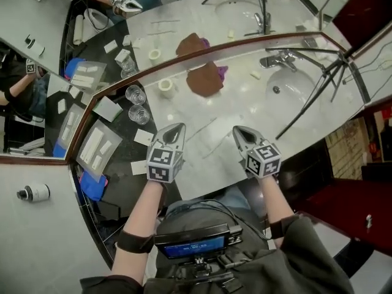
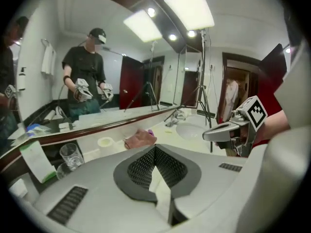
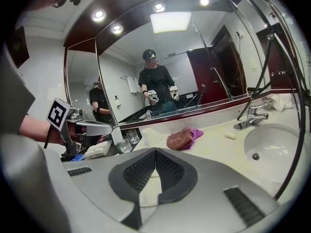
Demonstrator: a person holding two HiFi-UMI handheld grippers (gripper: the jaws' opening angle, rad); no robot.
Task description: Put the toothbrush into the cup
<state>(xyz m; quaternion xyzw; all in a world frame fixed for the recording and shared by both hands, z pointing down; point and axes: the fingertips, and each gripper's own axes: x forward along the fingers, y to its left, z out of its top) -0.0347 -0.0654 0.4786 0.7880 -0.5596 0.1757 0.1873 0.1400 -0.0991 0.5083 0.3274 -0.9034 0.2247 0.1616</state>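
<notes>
Left tool point(image 1: 176, 130), right tool point(image 1: 239, 131) both clenched, empty. Thin pale stick point(image 1: 201, 129) on white marble table point(image 1: 245, 106) just ahead between them, likely toothbrush: light, stiff, slippery; pinch mid-handle. Clear glass cup point(image 1: 139, 114) fragile.

Brown crumpled cloth point(image 1: 203, 79); purple cloth point(image 1: 222, 71); white grey-veined marble counter point(image 1: 245, 112); grey left gripper point(image 1: 178, 127), black-and-white marker cube point(image 1: 164, 164).

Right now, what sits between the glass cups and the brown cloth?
One small white ring-shaped object stands between the glass cups and the brown cloth, clearest in the head view.
</notes>
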